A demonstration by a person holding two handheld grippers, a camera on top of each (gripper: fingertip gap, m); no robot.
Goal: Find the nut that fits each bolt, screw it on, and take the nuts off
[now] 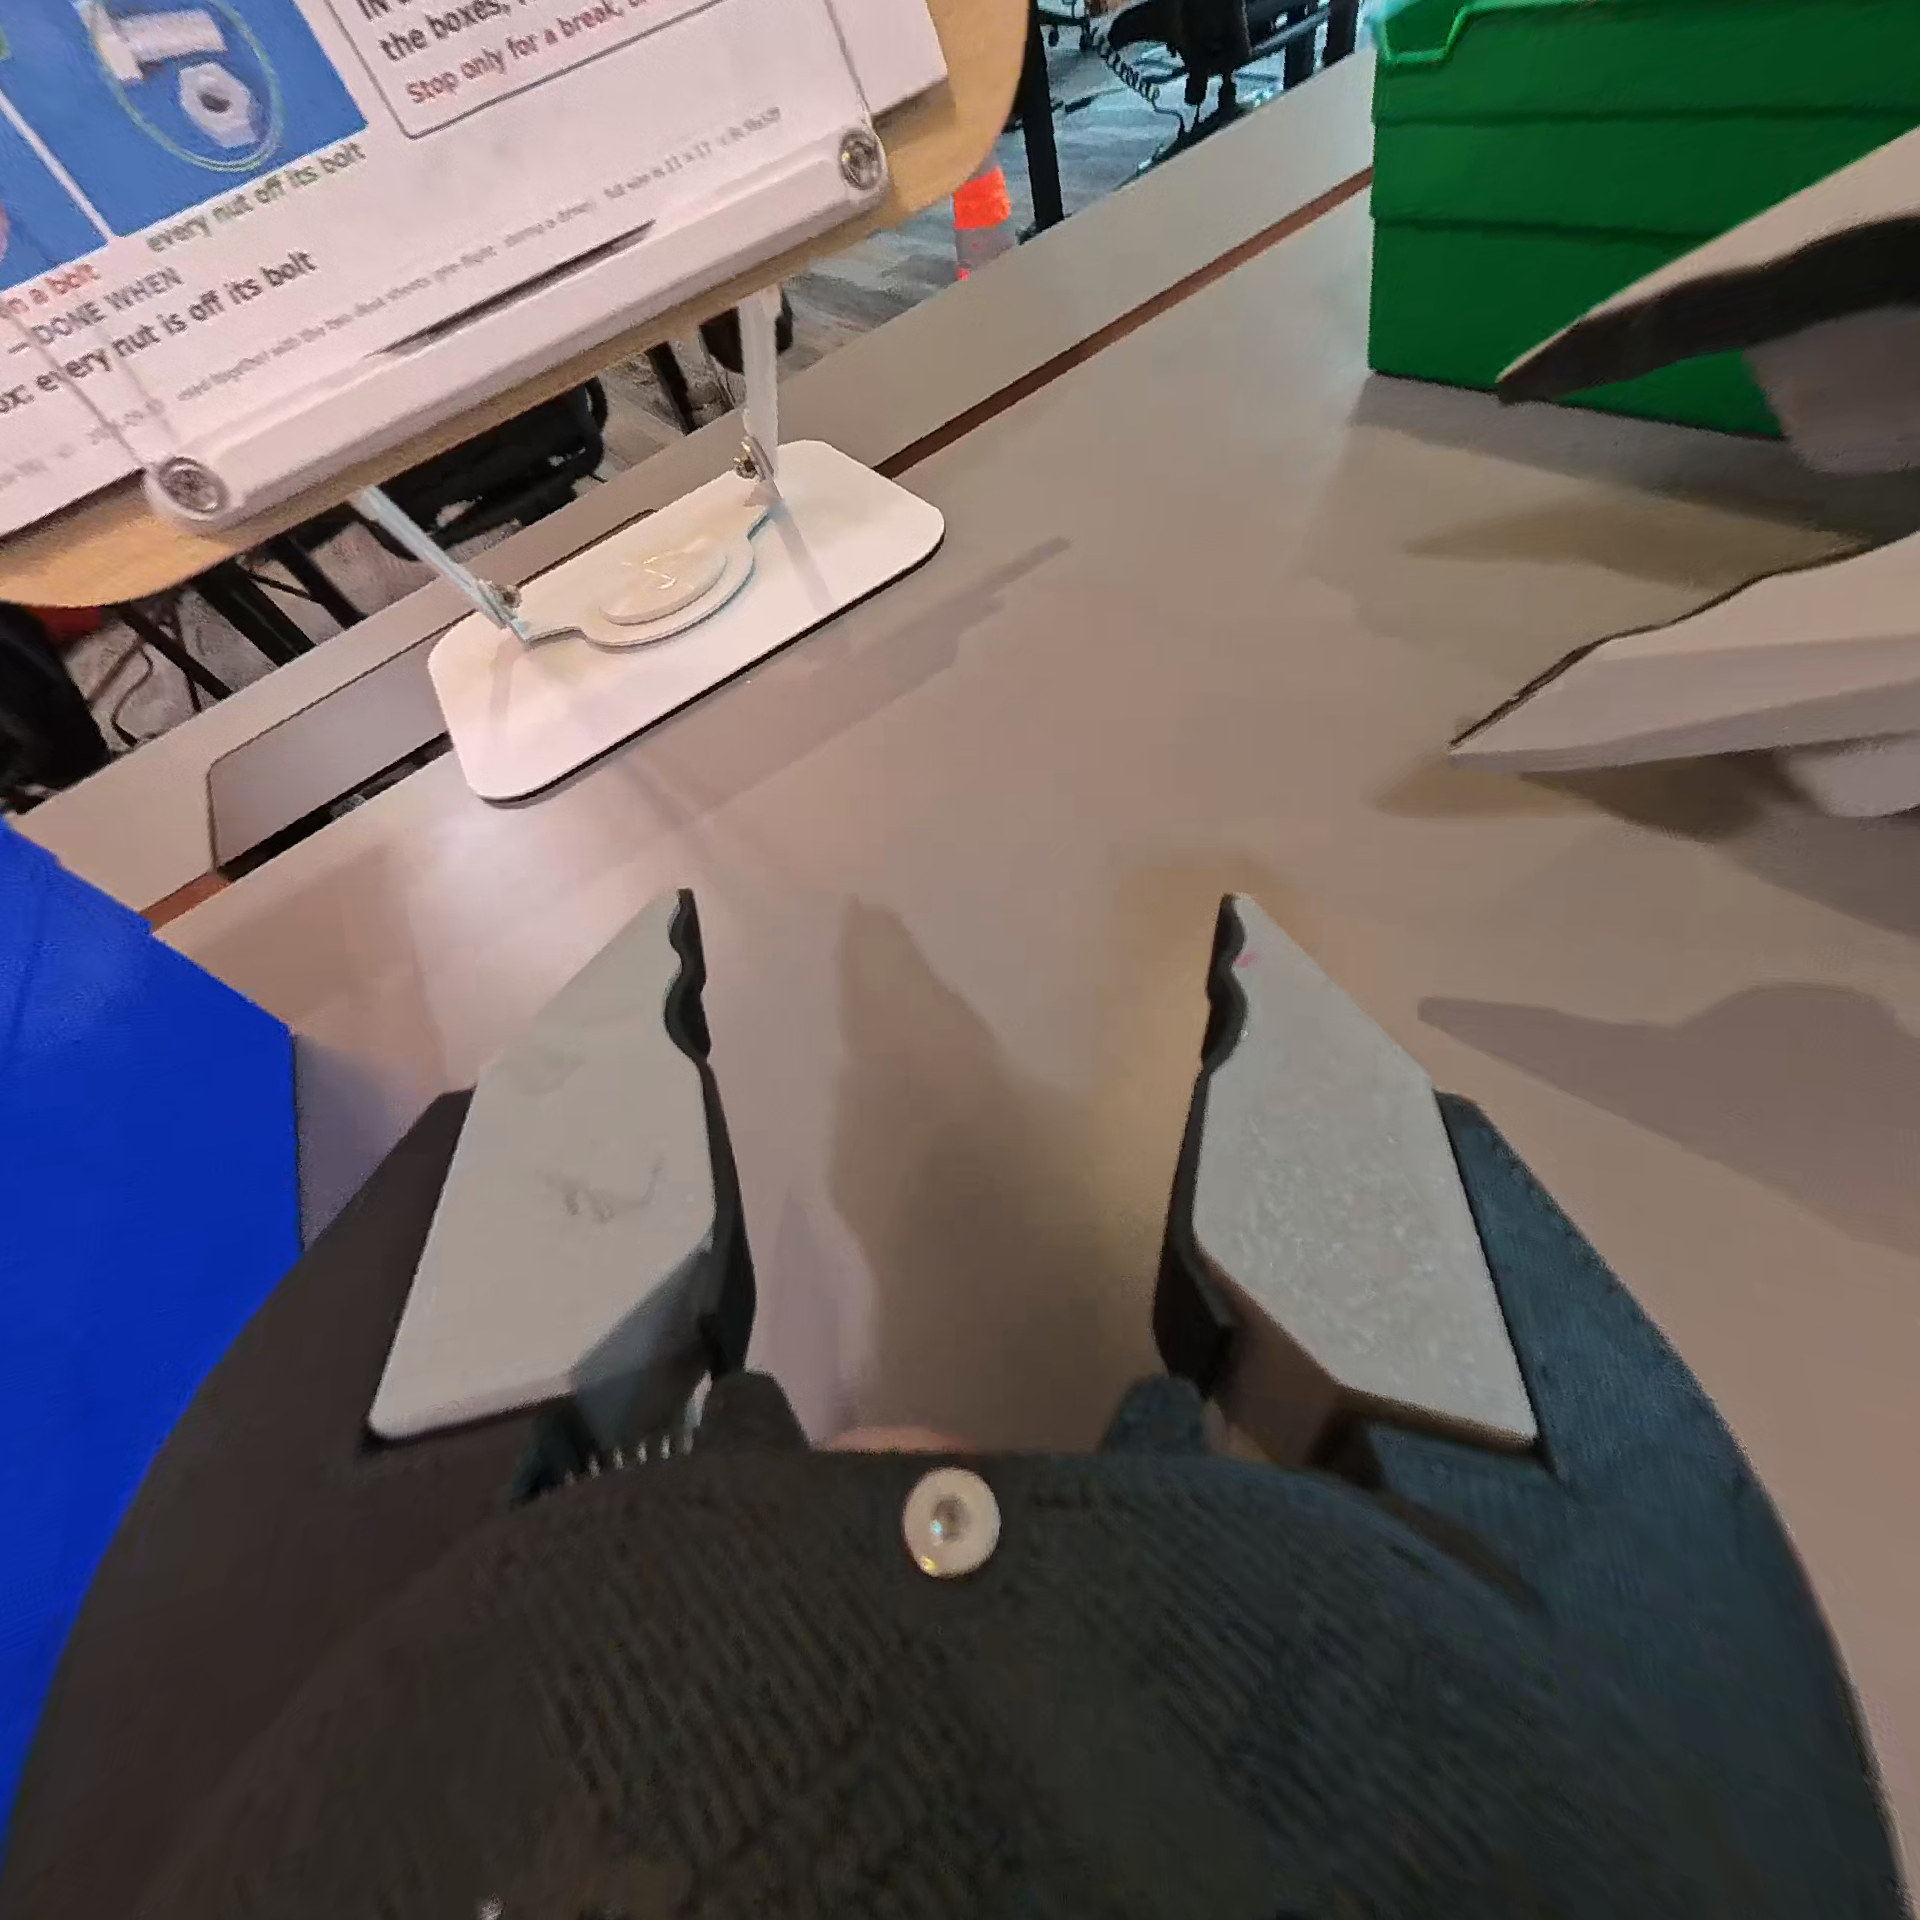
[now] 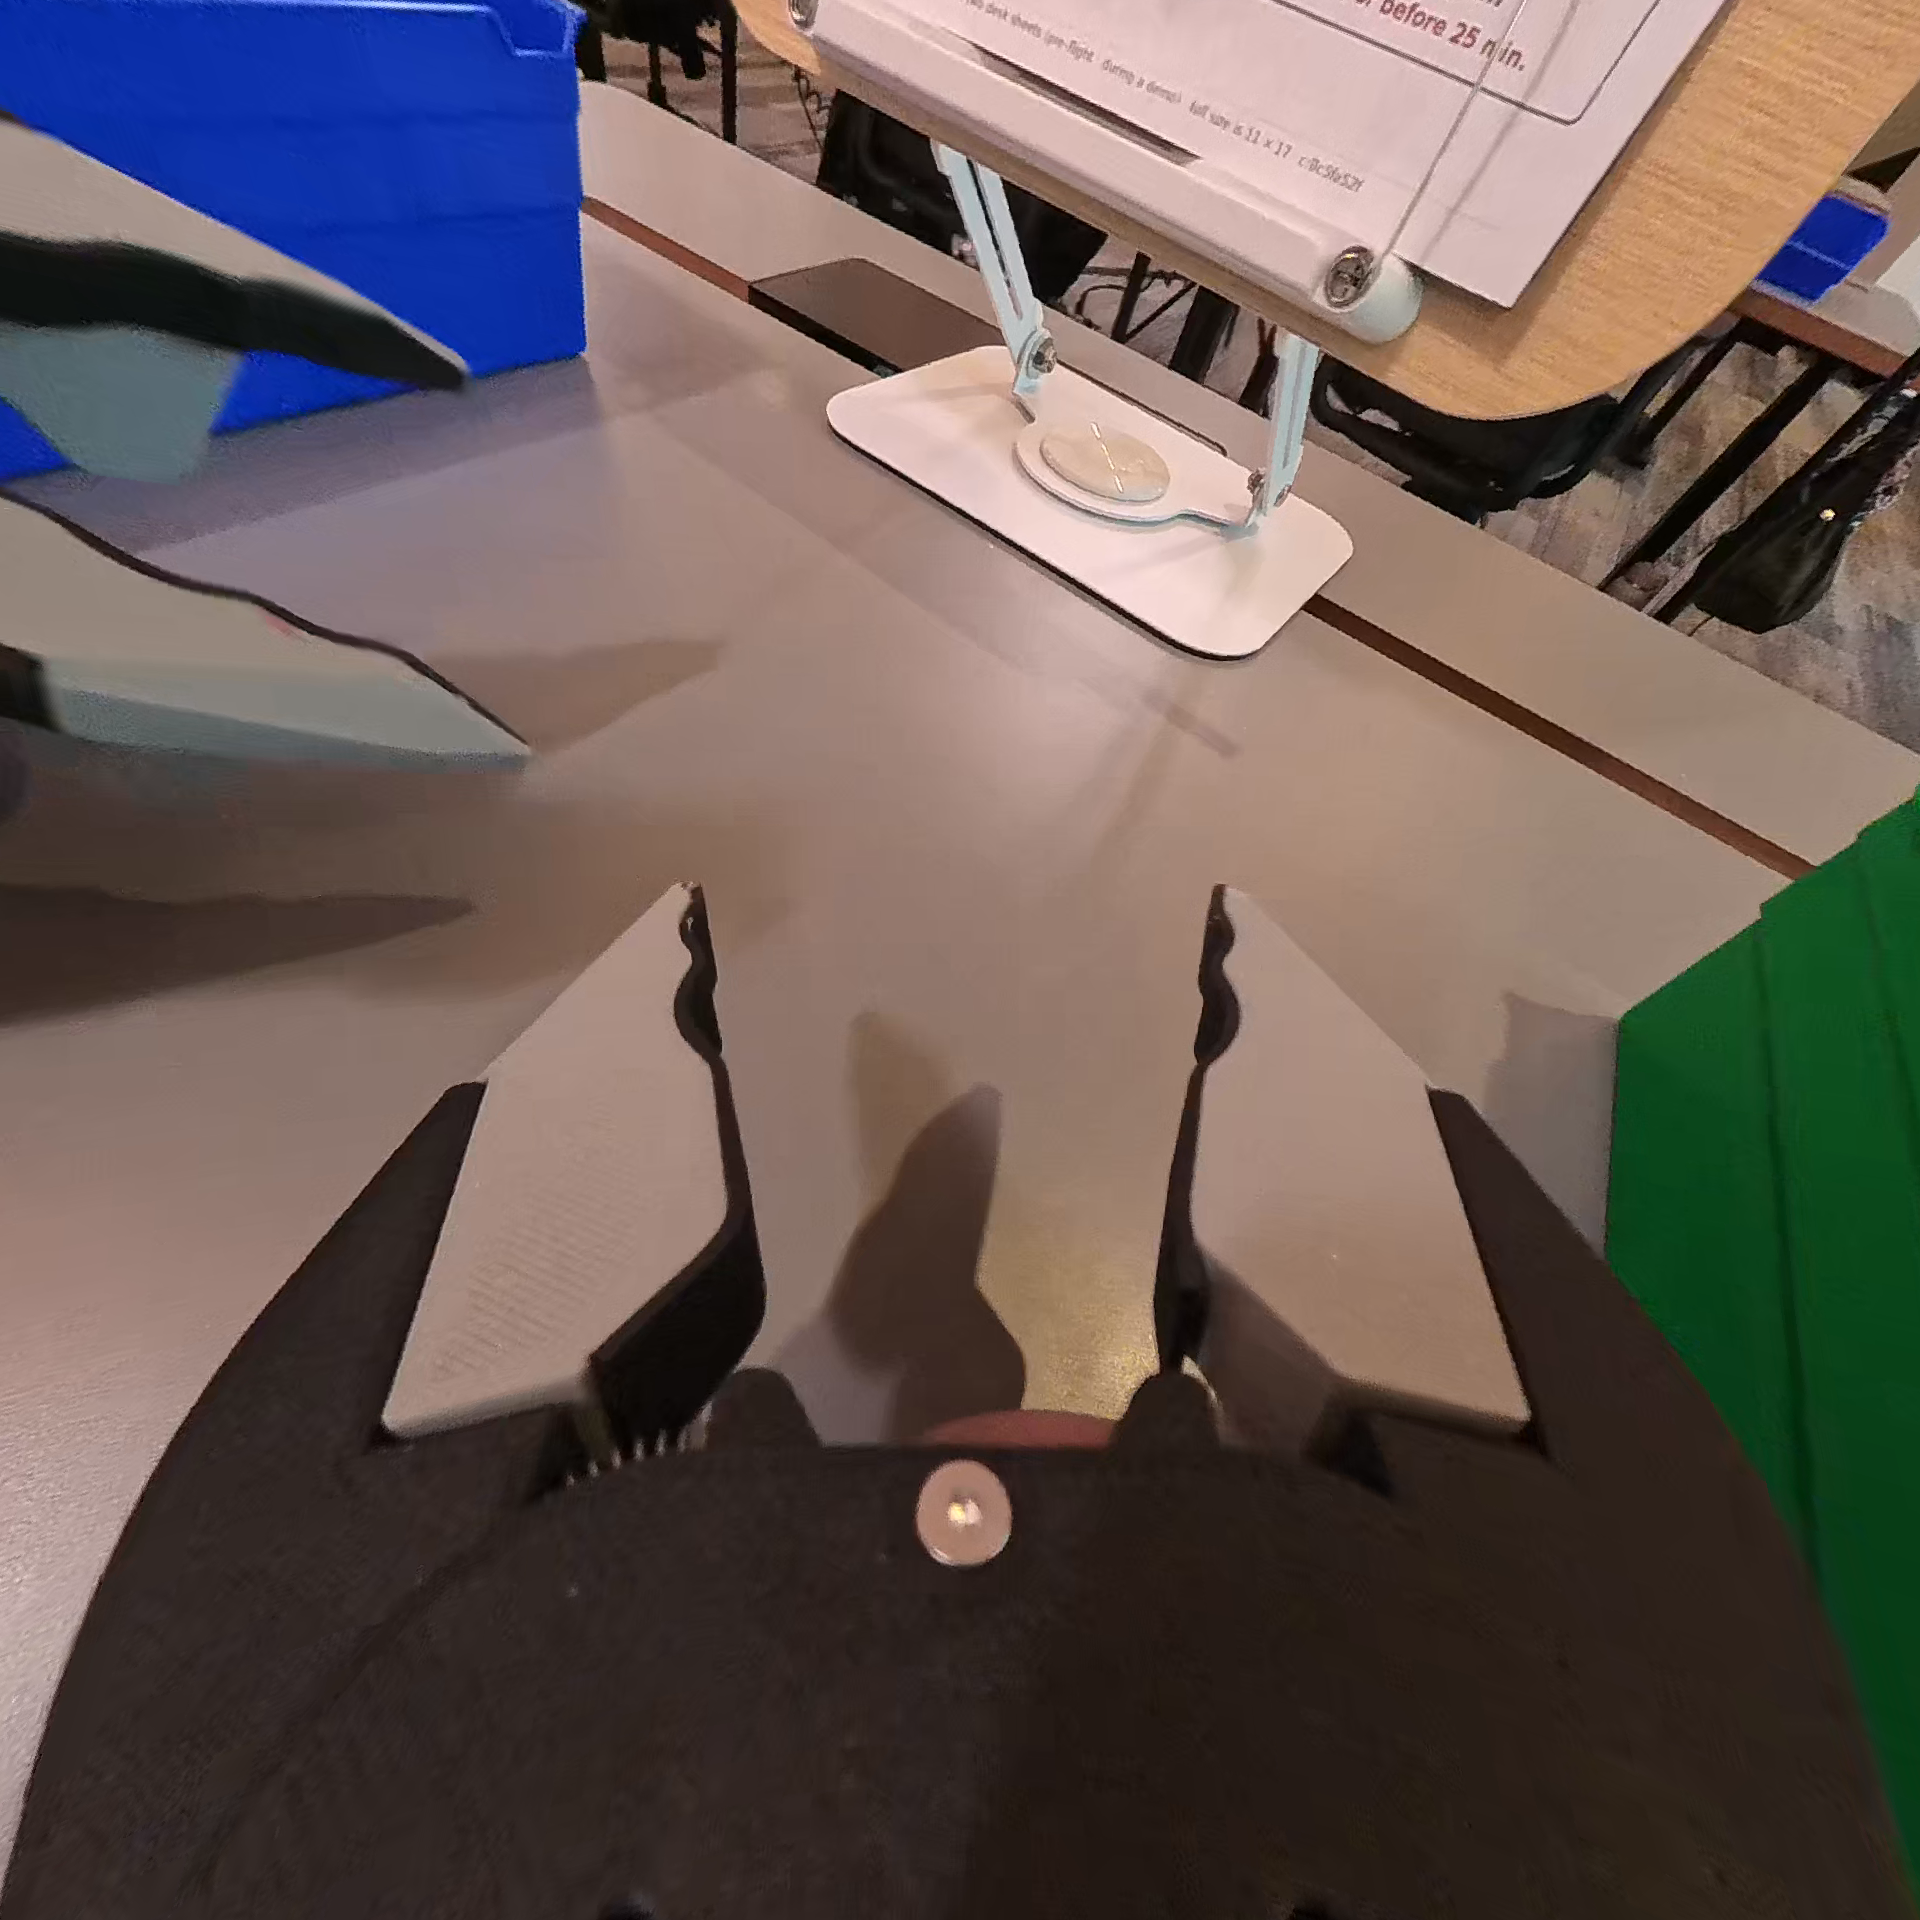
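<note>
The left gripper [image 1: 956, 925] and right gripper [image 2: 951, 914] both hover released and empty over the bare desk [image 1: 1143, 665]. No bolt or nut shows; presumably they lie in the green bin [image 1: 1621, 208] upper right or the blue bin [image 2: 364, 177] upper left, so a blind reach risks clipping a wall

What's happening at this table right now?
A person holds two tongs over a grey table, both open and empty: left tongs, right tongs. A blue bin sits to the left, a green bin to the right, a sign stand ahead. No bolts or nuts show yet.
</note>
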